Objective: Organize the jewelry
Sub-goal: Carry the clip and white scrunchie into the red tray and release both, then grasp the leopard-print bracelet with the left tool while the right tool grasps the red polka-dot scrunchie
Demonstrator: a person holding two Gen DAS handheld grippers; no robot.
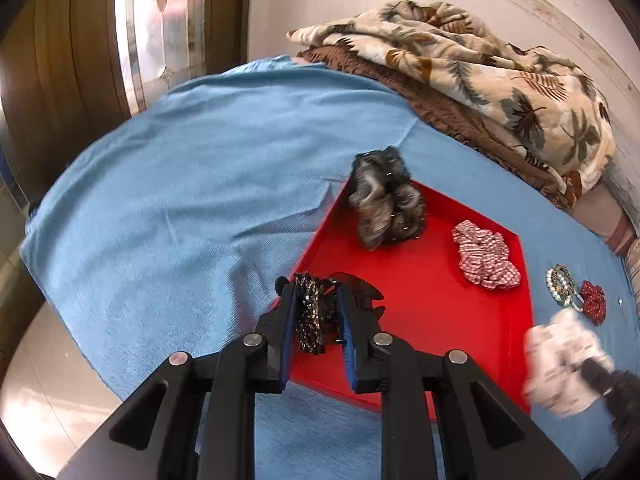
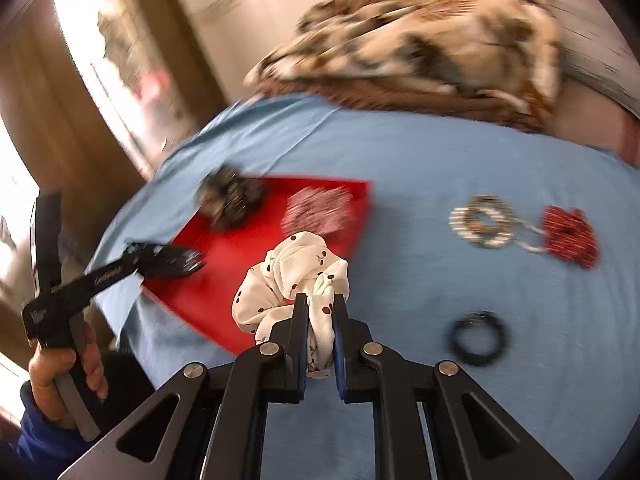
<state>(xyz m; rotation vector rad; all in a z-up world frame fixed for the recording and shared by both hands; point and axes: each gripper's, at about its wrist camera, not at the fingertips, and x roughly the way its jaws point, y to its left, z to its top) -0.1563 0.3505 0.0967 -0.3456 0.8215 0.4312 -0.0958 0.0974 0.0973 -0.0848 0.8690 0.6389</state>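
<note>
No legible text or labels

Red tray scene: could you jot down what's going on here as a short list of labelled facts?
Surface: blue cloth
Tray: red tray lying on the cloth
In the tray: dark grey scrunchie, partly over the tray's far corner; red checked scrunchie
Left gripper: shut on a sparkly black hair claw, over the tray's near edge
Right gripper: shut on a white cherry-print scrunchie
Outside the tray: beaded bracelet, red beaded piece, black ring band
Background: leaf-print blanket
</note>
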